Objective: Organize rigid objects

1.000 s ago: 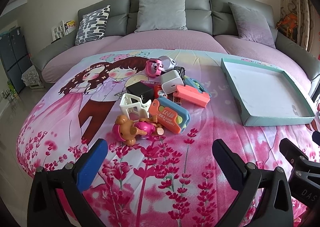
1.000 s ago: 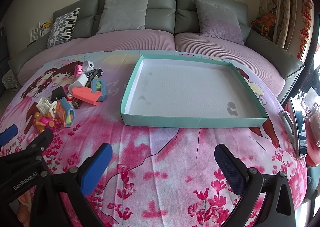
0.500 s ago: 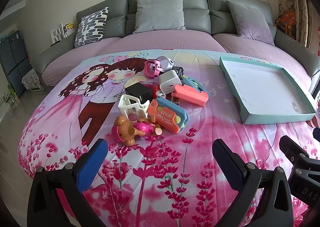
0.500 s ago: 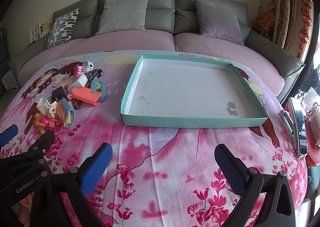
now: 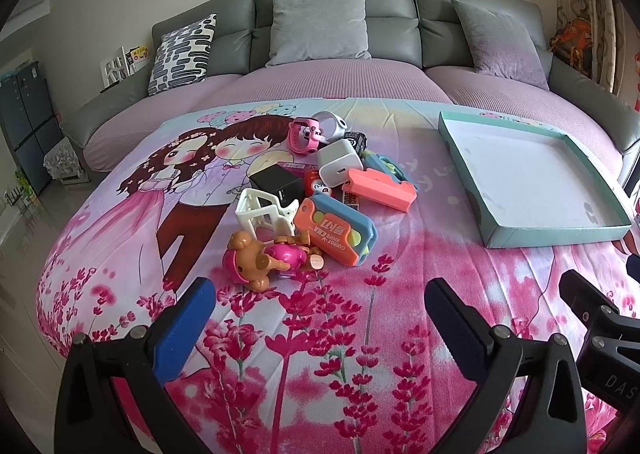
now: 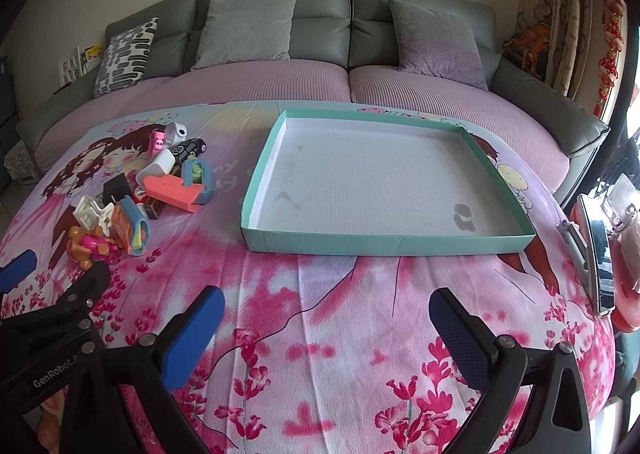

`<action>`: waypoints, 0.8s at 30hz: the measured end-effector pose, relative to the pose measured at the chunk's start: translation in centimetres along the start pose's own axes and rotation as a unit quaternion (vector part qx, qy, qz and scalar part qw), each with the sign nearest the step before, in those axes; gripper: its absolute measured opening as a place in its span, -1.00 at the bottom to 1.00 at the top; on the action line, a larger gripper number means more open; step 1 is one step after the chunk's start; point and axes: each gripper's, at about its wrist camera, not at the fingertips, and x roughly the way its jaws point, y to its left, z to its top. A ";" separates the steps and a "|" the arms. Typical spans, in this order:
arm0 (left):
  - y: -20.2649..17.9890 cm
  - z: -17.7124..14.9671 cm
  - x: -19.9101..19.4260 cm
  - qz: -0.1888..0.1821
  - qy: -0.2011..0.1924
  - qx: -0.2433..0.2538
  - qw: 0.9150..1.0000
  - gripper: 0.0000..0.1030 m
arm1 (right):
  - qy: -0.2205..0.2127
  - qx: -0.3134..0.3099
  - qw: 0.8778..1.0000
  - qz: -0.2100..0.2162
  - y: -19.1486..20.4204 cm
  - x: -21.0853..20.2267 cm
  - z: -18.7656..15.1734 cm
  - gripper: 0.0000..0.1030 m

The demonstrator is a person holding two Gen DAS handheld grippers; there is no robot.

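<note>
Toys (image 5: 316, 194) lay heaped just ahead of the spread left tongs (image 5: 320, 310), which had edged closer, while the right tongs (image 6: 326, 322), also spread, faced the empty tray (image 6: 384, 244).

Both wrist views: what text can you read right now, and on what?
"CARROT KNIFE CBA", upside down, on the orange toy; its larger characters are not legible.
"GenRobot" on the left gripper body, in the right wrist view.
"DAS", cut off at the frame edge, on the right gripper body, in the left wrist view.
Labels on the small red items in the pile: too small to read.
</note>
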 end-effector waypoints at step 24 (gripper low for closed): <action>0.4 0.1 -0.1 -0.001 0.001 -0.006 1.000 1.00 | -0.003 0.003 1.000 0.010 -0.2 -0.2 0.1 1.00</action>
